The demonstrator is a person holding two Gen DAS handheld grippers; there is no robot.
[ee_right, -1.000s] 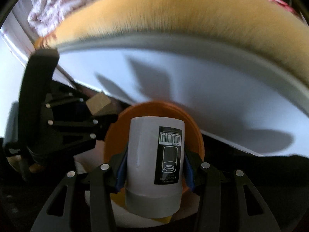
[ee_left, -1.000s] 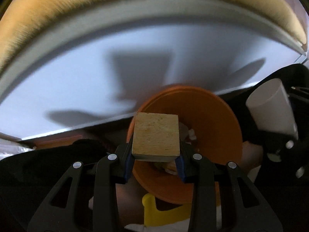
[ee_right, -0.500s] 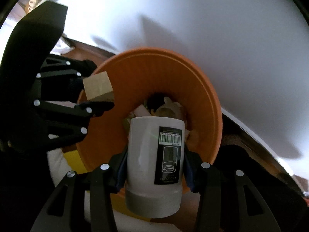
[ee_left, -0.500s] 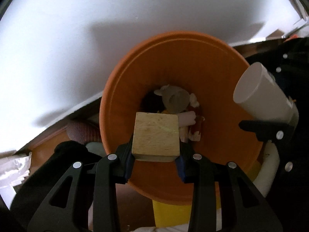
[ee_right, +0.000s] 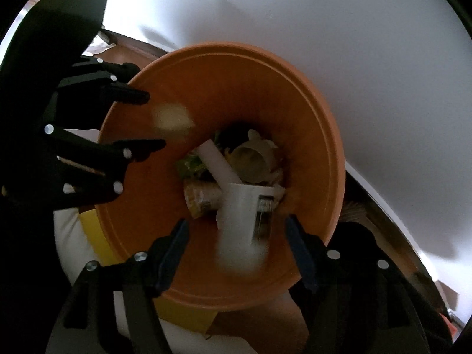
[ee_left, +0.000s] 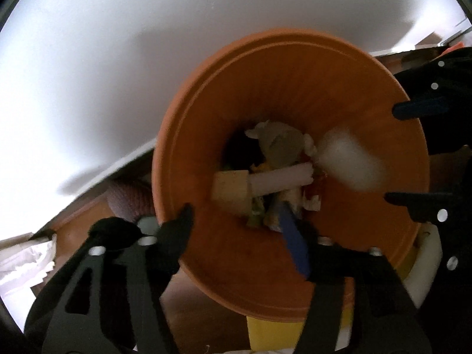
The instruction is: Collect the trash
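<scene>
Trash lay heaped in the bottom of one orange bin [ee_left: 295,88], over which two grippers pointed straight down. The left gripper [ee_left: 236,224] was spreading its jaws, and one wooden block [ee_left: 231,190] had left them; it showed below, blurred, inside the bin, touching neither pad. The right gripper [ee_right: 236,236] was likewise opening, and one white cylinder with a barcode label [ee_right: 242,215] hung smeared between its blue pads [ee_right: 174,247], apparently free of both. Beneath lay one white tube [ee_right: 216,162], one pale cup [ee_right: 250,162] and some crumpled wrappers too tangled to count. The bin stood beside one white tabletop [ee_left: 118,59].
</scene>
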